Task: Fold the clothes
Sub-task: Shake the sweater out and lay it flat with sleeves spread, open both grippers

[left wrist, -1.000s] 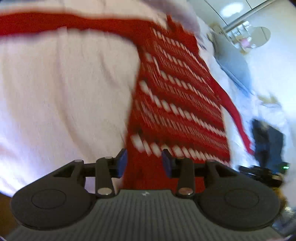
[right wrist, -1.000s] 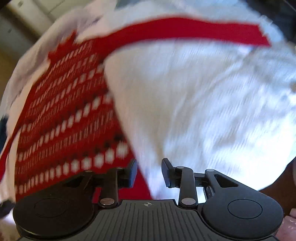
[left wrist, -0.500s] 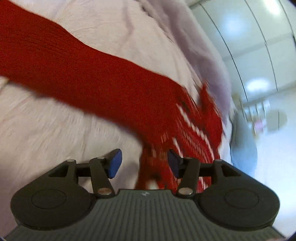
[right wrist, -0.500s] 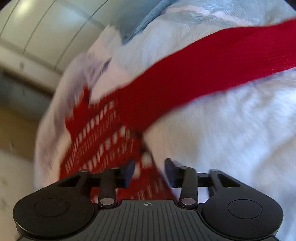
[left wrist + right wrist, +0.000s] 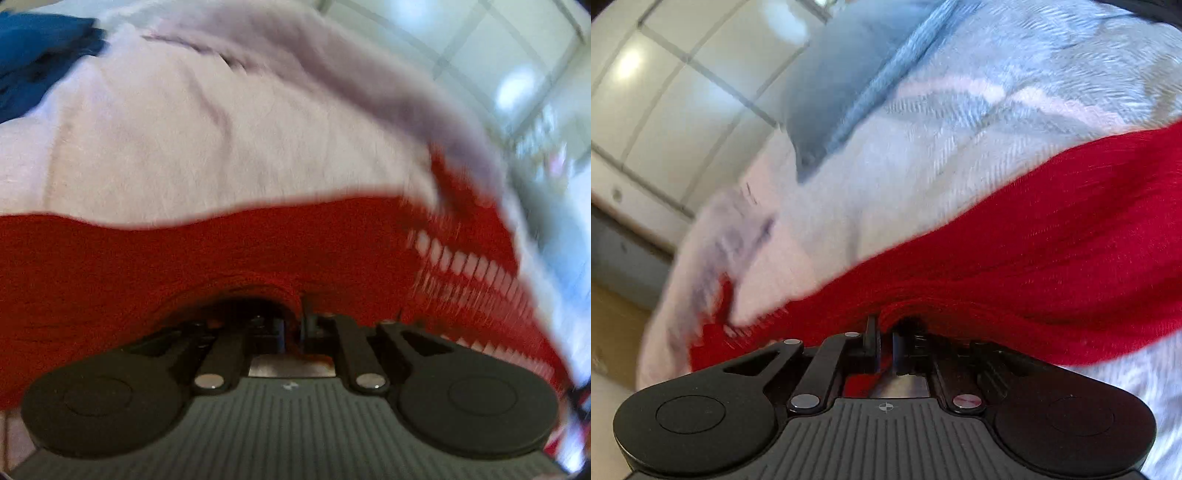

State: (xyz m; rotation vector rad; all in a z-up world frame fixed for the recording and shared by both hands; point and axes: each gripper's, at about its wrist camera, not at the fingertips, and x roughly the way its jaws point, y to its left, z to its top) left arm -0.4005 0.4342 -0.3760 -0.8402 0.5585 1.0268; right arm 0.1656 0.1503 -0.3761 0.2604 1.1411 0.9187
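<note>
Red knitted garment (image 5: 258,251) lies spread over a pale, whitish cloth (image 5: 221,147) just ahead of both tools; its plain red band runs crosswise in front of each one; in the left wrist view a part patterned with rows of white blocks (image 5: 480,266) stretches off to the right of the left tool (image 5: 293,332); the left tool's jaws have just been closing, and they now stand pinched on a raised fold of the red knit, which bunches up and arches over the fingertips; the right tool (image 5: 884,343) is likewise clamped, its jaws having just been closing, with a ridge of red fabric caught between them and some red cloth showing down in the gap behind the fingers; a dark blue cloth (image 5: 37,59) lies far ahead and to the left of the left tool, at the edge of the pale cloth; a light blue knitted piece (image 5: 886,85) lies ahead of the right tool, beyond the red band; pale wall panels (image 5: 665,110) show up and to the left of it; both views are blurred towards the edges.
</note>
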